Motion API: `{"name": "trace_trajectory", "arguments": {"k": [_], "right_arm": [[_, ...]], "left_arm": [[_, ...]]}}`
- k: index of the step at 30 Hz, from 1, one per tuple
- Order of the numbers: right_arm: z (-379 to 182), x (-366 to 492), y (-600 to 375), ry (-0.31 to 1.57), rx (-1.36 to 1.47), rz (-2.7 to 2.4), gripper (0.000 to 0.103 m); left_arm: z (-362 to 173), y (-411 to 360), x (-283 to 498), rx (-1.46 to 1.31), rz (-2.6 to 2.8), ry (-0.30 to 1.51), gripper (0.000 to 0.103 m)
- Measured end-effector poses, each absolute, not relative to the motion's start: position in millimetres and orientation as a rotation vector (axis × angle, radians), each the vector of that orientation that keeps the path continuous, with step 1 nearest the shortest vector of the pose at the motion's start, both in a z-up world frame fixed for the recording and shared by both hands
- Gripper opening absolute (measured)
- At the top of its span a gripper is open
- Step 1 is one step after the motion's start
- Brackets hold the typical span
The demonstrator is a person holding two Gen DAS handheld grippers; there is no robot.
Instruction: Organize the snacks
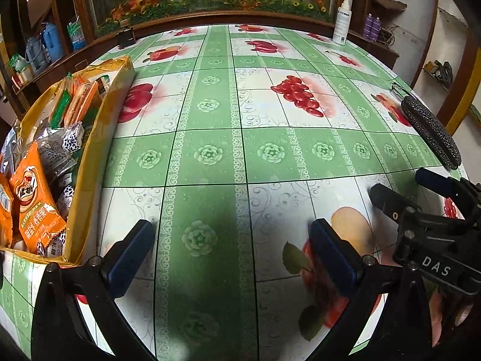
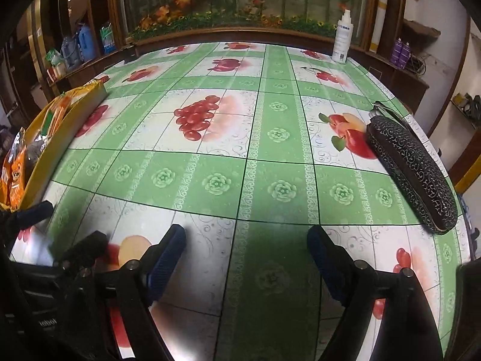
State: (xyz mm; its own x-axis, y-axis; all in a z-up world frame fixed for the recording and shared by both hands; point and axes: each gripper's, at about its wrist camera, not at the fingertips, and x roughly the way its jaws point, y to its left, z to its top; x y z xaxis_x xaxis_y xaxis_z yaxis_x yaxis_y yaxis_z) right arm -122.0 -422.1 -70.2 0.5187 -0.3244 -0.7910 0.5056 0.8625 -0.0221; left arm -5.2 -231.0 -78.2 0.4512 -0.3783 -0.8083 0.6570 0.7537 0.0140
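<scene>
A yellow box at the table's left edge holds several snack packets, among them an orange packet and orange-green bars. The same box shows at the far left of the right wrist view. My left gripper hovers open over the bare tablecloth just right of the box, nothing between its fingers. My right gripper is open and empty too, low over the cloth; it appears from the side at the right of the left wrist view.
A black patterned case lies near the table's right edge, with glasses behind it. A white spray bottle stands at the far edge. The round table wears a green fruit-print cloth. Wooden shelves and a planter ring the back.
</scene>
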Motion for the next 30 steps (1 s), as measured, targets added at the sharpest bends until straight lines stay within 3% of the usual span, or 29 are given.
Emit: {"name": "trace_trajectory", "arguments": {"k": [9,30], "right_arm": [[-73.4,-127.4,-427.2,0.907,0.241,-0.491,0.097],[-75.1,-124.0,-428.2,0.913,0.246,-0.475,0.101]], "left_arm": [[-77.4,-230.1,-4.9,0.349,-0.658,0.895,0.103],[-76.0,-229.1,-4.7,0.348,-0.661,0.896,0.103]]}}
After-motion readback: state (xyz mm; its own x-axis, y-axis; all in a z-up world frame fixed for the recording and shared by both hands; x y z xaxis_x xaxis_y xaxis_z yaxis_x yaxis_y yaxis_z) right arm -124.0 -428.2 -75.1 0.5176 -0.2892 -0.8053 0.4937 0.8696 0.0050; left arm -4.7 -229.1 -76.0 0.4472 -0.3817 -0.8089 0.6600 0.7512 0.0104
